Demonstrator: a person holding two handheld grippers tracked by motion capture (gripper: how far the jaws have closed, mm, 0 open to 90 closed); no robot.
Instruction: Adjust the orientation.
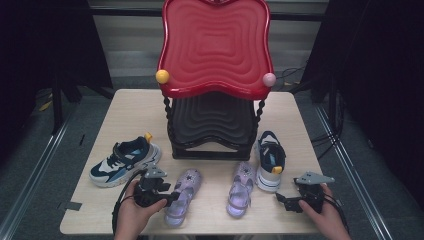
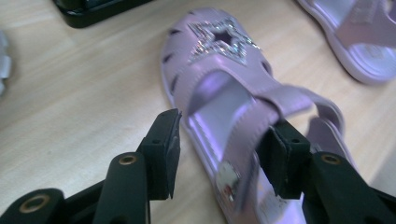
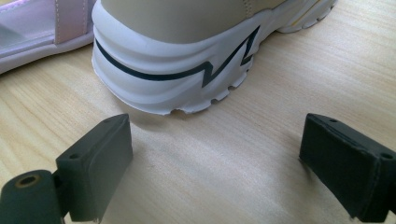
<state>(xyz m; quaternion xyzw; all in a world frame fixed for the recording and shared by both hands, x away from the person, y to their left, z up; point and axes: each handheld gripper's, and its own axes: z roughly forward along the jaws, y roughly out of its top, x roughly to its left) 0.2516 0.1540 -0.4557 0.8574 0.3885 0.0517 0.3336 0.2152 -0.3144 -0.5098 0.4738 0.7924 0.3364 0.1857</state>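
Left gripper view: left gripper [image 2: 219,149] straddles the lilac sandal [image 2: 224,112] at its strap, w/ the right pad touching the strap and the left pad just off the sole, so not clamped. Sandal lies flat on the table [image 1: 125,105], front-left, near the blue sneaker [image 1: 125,160]. Right gripper [image 3: 215,163] gapes wide, empty, just behind the white-soled sneaker [image 3: 187,70].

Recording lab, black curtains [image 1: 50,45], loose cables [image 1: 325,135], metal floor rails [image 1: 37,165]
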